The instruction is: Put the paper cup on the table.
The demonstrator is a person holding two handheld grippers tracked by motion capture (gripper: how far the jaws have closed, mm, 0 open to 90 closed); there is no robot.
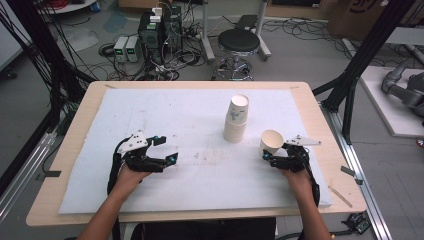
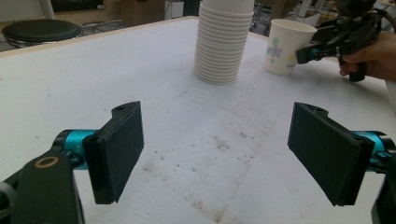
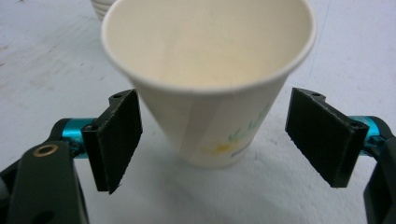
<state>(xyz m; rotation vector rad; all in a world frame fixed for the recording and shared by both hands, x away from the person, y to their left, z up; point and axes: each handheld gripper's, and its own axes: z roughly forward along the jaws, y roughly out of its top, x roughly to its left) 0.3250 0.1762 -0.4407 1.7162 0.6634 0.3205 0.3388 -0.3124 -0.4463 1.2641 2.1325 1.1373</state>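
A single paper cup (image 1: 271, 142) with a flower print stands upright on the white mat at the right. My right gripper (image 1: 274, 150) is open around it. In the right gripper view the cup (image 3: 210, 93) sits between the two black pads (image 3: 116, 140), with a gap on each side and neither pad touching it. A tall stack of paper cups (image 1: 236, 120) stands just left of it, nearer the middle. My left gripper (image 1: 167, 149) rests low over the mat at the left, open, with only stained mat between its jaws (image 2: 219, 140). Its view takes in the stack (image 2: 222, 42), the cup (image 2: 285, 46) and the right gripper (image 2: 310, 50).
The white mat (image 1: 165, 110) covers most of a wooden table (image 1: 75, 130). Beyond the far edge are a black stool (image 1: 239, 42), power supplies and tangled cables (image 1: 150, 40). Black frame posts (image 1: 360, 65) flank the table.
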